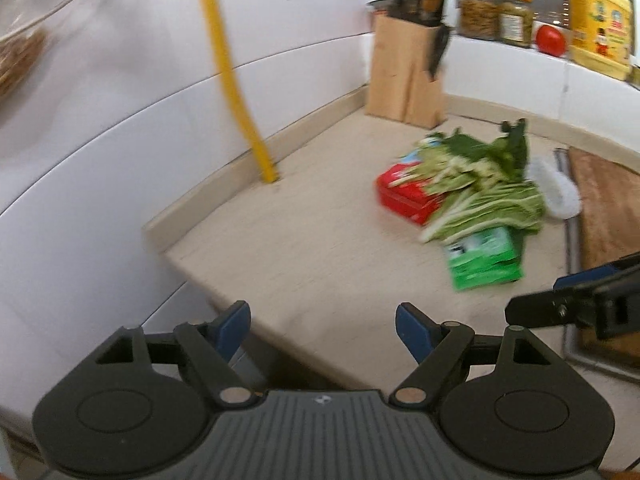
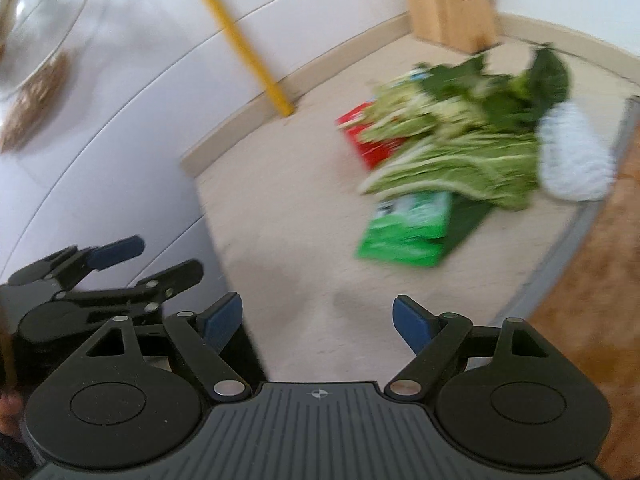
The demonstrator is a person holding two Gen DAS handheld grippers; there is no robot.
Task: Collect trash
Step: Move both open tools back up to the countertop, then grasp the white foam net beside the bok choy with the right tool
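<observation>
The left gripper [image 1: 322, 326] has its jaws spread wide with nothing between the blue pads [image 1: 231, 330]; it hangs over the near corner of the beige counter [image 1: 320, 264], pointing down at an angle. The right gripper [image 2: 318, 322] is likewise wide apart and empty, above the counter's front part. Each shows in the other's view: the right gripper's tip enters the left wrist view from the right edge, and the left gripper lies at the lower left of the right wrist view.

Farther out on the counter lies the trash in one heap, well apart from both grippers. A green carton [image 1: 484, 258] is nearest, lying flat. Across it and over a red carton [image 1: 404, 196] beyond sprawls a bunch of leafy greens [image 1: 480, 184], pale stalks toward the left, dark leaves toward the back. Just beside the greens on the right sits a white crumpled piece [image 1: 556, 192], touching the edge of a wooden cutting board [image 1: 608, 208].

Behind the heap a wooden knife block [image 1: 404, 76] stands in the corner. A yellow pole [image 1: 236, 80] leans against the white wall, its foot on the counter. On a ledge at the back right stand two glass jars [image 1: 496, 18], a tomato [image 1: 551, 39] and a yellow bottle [image 1: 600, 16].
</observation>
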